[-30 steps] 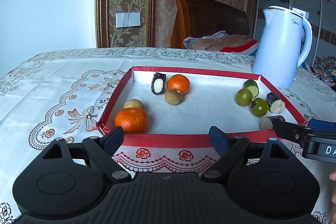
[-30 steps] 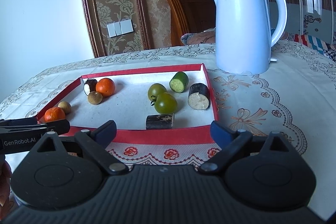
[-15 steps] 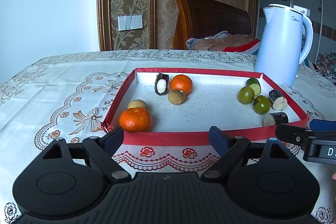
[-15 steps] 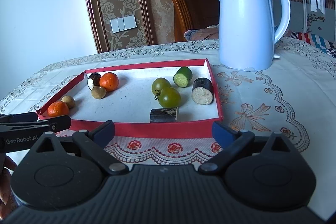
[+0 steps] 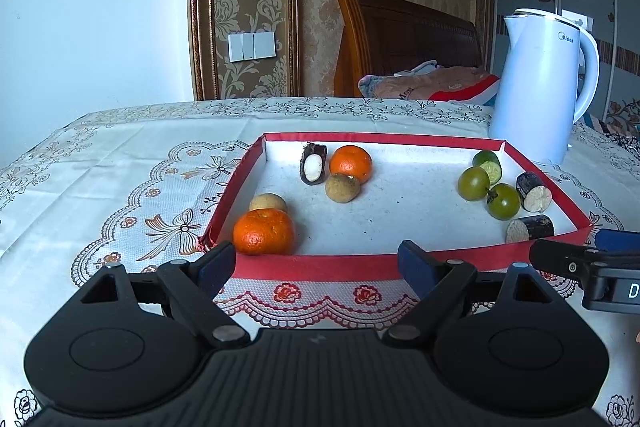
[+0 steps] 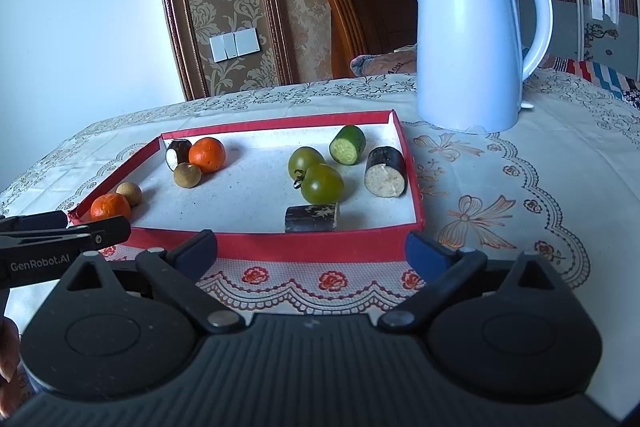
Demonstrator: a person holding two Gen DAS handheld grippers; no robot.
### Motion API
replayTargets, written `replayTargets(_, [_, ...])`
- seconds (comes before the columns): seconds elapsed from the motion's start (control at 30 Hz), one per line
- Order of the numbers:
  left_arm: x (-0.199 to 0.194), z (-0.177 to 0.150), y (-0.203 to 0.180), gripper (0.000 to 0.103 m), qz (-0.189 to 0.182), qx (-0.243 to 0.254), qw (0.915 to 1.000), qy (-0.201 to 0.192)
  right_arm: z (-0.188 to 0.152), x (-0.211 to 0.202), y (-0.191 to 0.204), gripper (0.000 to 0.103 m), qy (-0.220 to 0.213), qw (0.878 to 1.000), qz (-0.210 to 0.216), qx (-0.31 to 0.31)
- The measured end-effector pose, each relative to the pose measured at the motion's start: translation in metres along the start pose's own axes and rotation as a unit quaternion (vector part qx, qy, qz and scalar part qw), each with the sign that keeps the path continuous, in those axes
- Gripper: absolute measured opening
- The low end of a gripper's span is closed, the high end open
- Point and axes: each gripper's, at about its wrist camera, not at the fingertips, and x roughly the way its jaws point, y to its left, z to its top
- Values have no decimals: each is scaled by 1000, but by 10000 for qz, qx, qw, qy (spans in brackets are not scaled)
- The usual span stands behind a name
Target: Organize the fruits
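Note:
A red-rimmed tray (image 5: pixel 380 138) (image 6: pixel 280 123) lies on the table. At its left side sit two oranges (image 5: pixel 264 231) (image 5: pixel 351 163), two brown longans (image 5: pixel 268 203) (image 5: pixel 342 187) and a dark piece with white flesh (image 5: pixel 313 167). At its right side are two green tomatoes (image 6: pixel 322 183) (image 6: pixel 306 159), a cucumber piece (image 6: pixel 347 146) and two dark-skinned cut pieces (image 6: pixel 385 171) (image 6: pixel 312 217). My left gripper (image 5: pixel 316 263) hovers before the tray's front rim, open and empty. In front of the tray's right half my right gripper (image 6: pixel 312 249) is likewise open and holds nothing.
A white electric kettle (image 6: pixel 472 43) stands behind the tray's right corner. A patterned tablecloth (image 5: pixel 120 179) covers the table. A wooden chair (image 5: pixel 400 43) with folded cloth stands beyond the far edge. The right gripper's finger (image 5: pixel 560 257) shows beside the tray's front right corner.

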Motion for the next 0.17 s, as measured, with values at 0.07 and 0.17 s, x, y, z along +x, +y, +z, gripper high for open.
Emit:
replayTargets(0.07, [0,0,2,88,4,-33,10000,-27,0,-1,0,100,-17,10000,2,5])
replayTargets(0.17, [-3,1,5,88,17,-99,9999,-114,0,-1,-1,100,-26,10000,3,5])
